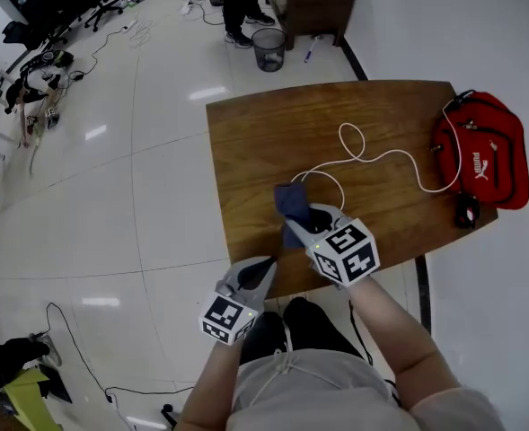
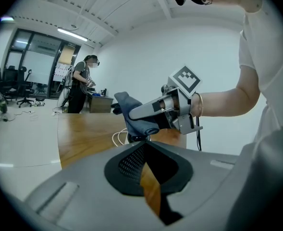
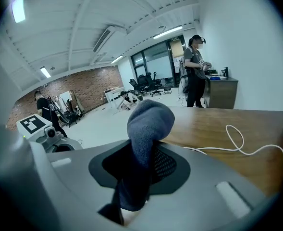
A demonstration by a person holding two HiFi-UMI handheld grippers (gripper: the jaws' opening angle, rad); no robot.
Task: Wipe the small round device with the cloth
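My right gripper point(image 1: 307, 221) is shut on a dark blue cloth point(image 1: 291, 203) and holds it low over the wooden table point(image 1: 246, 151), near the front edge. In the right gripper view the cloth point(image 3: 148, 124) bulges up out of the jaws of the right gripper point(image 3: 143, 153). The left gripper view shows a small dark round device point(image 2: 132, 139) on the table just under the cloth point(image 2: 126, 104), at the end of a white cable point(image 2: 117, 137). The head view hides the device. My left gripper point(image 1: 262, 272) hangs shut and holds nothing, left of the cloth at the table's front edge.
The white cable point(image 1: 372, 155) loops across the table toward a red bag point(image 1: 484, 151) at the right edge. A small black object point(image 1: 467, 210) lies beside the bag. Beyond the table stand a mesh bin point(image 1: 268, 48), a cabinet point(image 1: 313, 3) and a person point(image 1: 242, 7).
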